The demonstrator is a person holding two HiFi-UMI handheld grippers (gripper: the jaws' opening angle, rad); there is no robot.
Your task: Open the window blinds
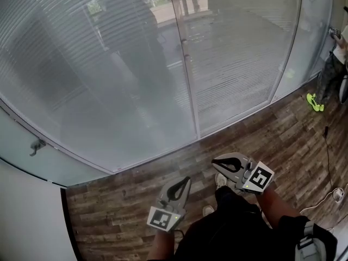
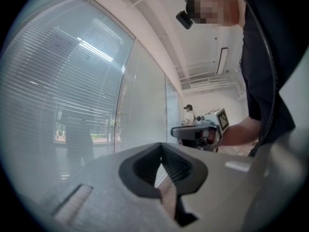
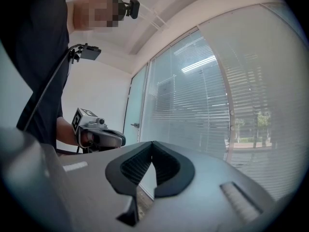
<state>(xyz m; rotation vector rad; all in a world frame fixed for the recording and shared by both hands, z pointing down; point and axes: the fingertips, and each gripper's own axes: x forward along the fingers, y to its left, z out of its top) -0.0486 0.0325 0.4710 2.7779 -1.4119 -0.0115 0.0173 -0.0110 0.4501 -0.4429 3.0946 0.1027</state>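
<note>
Fingers on the left gripper (image 1: 184, 182) and right gripper (image 1: 217, 162) are both pinched together, empty, so I'd get closer to the blinds (image 1: 109, 75) and find their control first.

There are two hand-held grippers, the left hand-held gripper (image 1: 185, 180) and the right hand-held gripper (image 1: 217, 162), and two marker cubes (image 1: 261, 176), one on each. Two window blinds (image 1: 98, 75) hang behind the glass, with one upright frame post (image 1: 187, 80) between them. There is one door handle (image 1: 37, 145) and one bystander (image 1: 333, 69).
</note>
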